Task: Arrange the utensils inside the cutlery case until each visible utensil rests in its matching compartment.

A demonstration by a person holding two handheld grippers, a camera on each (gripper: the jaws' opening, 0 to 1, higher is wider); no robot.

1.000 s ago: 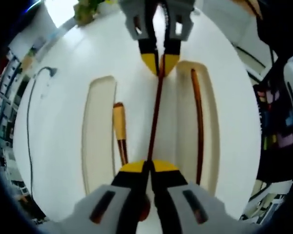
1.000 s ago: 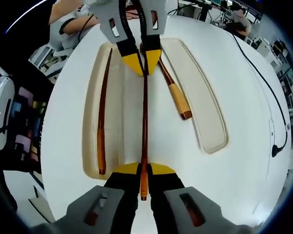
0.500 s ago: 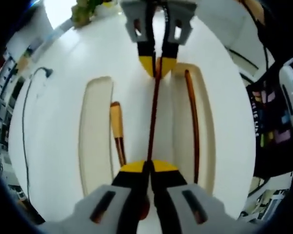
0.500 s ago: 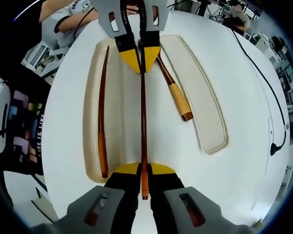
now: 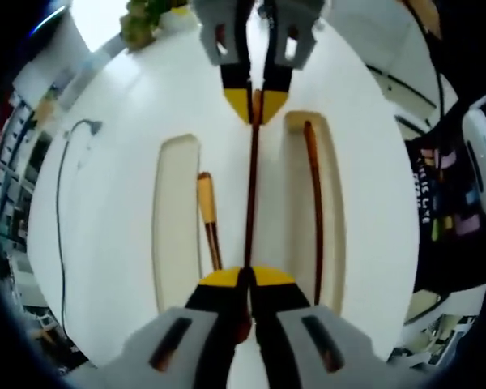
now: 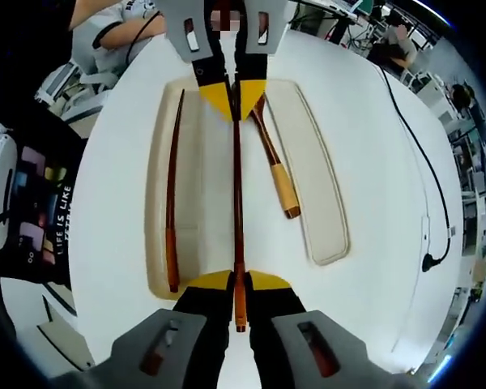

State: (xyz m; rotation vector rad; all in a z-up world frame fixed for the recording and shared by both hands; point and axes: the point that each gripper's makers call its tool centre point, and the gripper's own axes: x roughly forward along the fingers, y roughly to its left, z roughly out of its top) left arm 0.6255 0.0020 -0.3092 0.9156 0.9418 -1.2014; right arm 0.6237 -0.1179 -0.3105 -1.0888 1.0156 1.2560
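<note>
chopstick between both closed jaws

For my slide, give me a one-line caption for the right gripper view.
Both grippers, right gripper and left gripper, hold one chopstick end to end above the cutlery case.

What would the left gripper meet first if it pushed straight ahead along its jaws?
Probably the right gripper, facing it at the far end of the chopstick both hold; depth is uncertain.

White table w/ black cable across it; green plant at far edge.
</note>
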